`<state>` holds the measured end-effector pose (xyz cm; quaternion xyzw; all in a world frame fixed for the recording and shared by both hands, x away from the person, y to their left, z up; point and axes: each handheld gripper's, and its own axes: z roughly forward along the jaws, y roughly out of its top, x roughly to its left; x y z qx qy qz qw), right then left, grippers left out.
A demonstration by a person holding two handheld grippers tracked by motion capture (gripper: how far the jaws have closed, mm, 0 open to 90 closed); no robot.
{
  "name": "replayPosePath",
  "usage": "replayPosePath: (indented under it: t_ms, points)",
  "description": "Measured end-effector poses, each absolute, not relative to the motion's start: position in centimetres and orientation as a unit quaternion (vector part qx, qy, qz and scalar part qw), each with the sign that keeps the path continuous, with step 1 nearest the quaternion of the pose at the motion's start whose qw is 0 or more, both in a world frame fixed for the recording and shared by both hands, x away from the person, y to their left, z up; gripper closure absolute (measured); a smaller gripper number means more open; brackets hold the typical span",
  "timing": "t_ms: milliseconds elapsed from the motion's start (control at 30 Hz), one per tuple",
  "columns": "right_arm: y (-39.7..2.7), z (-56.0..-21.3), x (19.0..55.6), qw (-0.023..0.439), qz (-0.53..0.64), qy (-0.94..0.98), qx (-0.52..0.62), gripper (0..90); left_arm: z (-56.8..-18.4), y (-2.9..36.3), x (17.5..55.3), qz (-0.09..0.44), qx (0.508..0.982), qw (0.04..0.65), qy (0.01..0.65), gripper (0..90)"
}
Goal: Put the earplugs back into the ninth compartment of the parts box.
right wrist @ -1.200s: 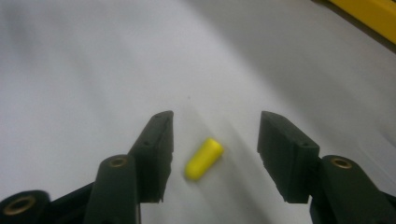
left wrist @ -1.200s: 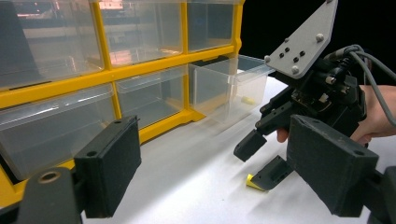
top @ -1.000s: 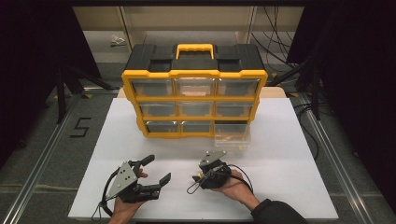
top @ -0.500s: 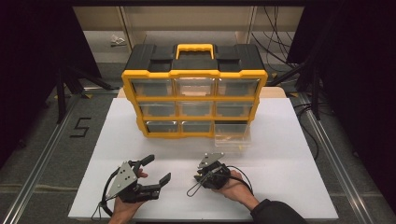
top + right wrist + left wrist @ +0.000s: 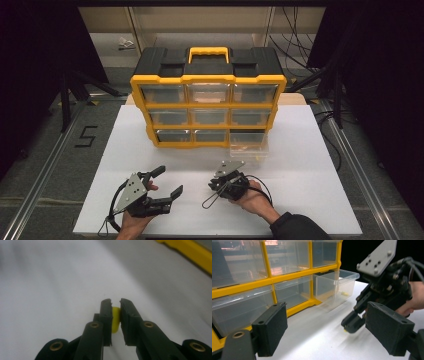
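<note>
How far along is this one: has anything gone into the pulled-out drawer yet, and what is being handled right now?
Done: the bottom-right drawer of the yellow organizer is pulled out, with a small yellow piece already inside. In hand: the right claw is shut on another small yellow item low over the white table. The left claw is open, holding nothing. Left, probably: carrying that item to the drawer and pushing the drawer shut.
</note>
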<state>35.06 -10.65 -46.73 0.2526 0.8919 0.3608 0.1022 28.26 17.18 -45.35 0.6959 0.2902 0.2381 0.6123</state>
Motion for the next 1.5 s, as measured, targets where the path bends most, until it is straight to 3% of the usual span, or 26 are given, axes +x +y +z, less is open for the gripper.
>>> replayPosePath:
  t_ms: [867,1500]
  points:
    - [-14.7,-41.4,36.2,0.149,0.449,0.837,0.276,80.2,-45.4,17.2,28.3,0.238,0.695,0.613,0.291,17.3]
    - [-17.4,-39.7,37.1,0.176,0.472,0.808,0.304,80.0,-45.3,17.2,28.3,0.239,0.695,0.613,0.291,17.4]
